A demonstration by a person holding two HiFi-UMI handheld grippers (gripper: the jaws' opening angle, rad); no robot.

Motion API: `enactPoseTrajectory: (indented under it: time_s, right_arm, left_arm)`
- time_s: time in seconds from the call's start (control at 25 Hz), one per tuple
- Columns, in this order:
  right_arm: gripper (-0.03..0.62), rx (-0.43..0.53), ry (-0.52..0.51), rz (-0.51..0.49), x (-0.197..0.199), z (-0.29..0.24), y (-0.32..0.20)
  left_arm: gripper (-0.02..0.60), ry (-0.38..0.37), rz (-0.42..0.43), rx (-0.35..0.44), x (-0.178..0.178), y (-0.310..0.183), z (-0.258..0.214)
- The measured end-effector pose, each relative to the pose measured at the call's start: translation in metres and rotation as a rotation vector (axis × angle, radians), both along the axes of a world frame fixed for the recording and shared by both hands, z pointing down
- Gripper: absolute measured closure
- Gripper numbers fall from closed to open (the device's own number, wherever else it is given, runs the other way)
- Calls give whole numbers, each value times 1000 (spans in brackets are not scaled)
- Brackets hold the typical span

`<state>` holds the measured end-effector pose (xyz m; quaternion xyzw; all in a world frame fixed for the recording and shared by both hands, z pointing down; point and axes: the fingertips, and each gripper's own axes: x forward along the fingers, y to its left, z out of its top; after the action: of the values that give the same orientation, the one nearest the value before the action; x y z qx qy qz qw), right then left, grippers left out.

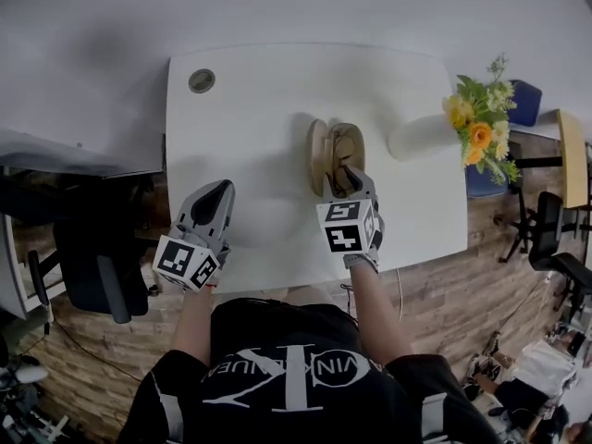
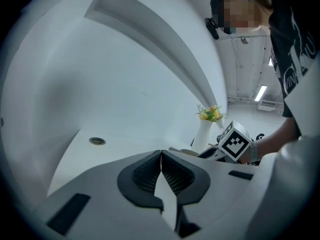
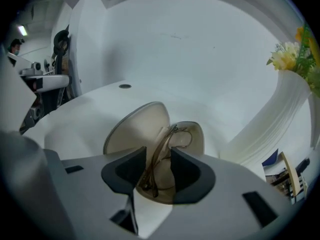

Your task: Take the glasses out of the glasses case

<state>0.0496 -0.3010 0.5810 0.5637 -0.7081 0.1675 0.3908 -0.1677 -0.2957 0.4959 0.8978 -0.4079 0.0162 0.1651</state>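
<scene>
A tan glasses case (image 1: pixel 324 151) lies open in the middle of the white table (image 1: pixel 250 128), lid to the left. My right gripper (image 1: pixel 344 176) hangs over its near end. In the right gripper view the lid (image 3: pixel 135 126) stands up and the brown-framed glasses (image 3: pixel 174 135) lie in the base. The right gripper (image 3: pixel 158 159) is open, its jaws straddling the near end of the glasses with small gaps on both sides. My left gripper (image 1: pixel 220 191) is shut and empty, held above the table's front left part, apart from the case; its pads (image 2: pixel 161 159) meet.
A white vase (image 1: pixel 416 137) with yellow and orange flowers (image 1: pixel 476 128) stands just right of the case. A round cable grommet (image 1: pixel 202 80) sits at the table's far left. A dark chair (image 1: pixel 92 266) is left of the table. The person stands at the front edge.
</scene>
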Motion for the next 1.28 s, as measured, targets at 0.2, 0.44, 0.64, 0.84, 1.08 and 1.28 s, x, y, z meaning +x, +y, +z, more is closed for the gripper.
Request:
enactPoseTrajectory:
  time_s: [0.2,0.44,0.64,0.84,1.08,1.28]
  right_arm:
    - [436,-38,28,8,4,7,2]
    - [450,-68,42,-4,5,11,0]
    - [484,-140,25,-25,1,16,3]
    - [542,-166,-50,-4,-4,19,5]
    - [548,-141,-160,74,3,16,3]
    - [552,-90,-177,79,3,1,0]
  left_arm:
    - [565,5,8,-12,-1,-2,5]
    - [565,11,6,-13,1,-4,11]
    - [565,19,-5,-21,-2,1,15]
    - [565,31,-40,-27,-9,3,11]
    - [565,37,-64,-31,-17,6,6]
    - [565,40,-59,-19,-18,10,6]
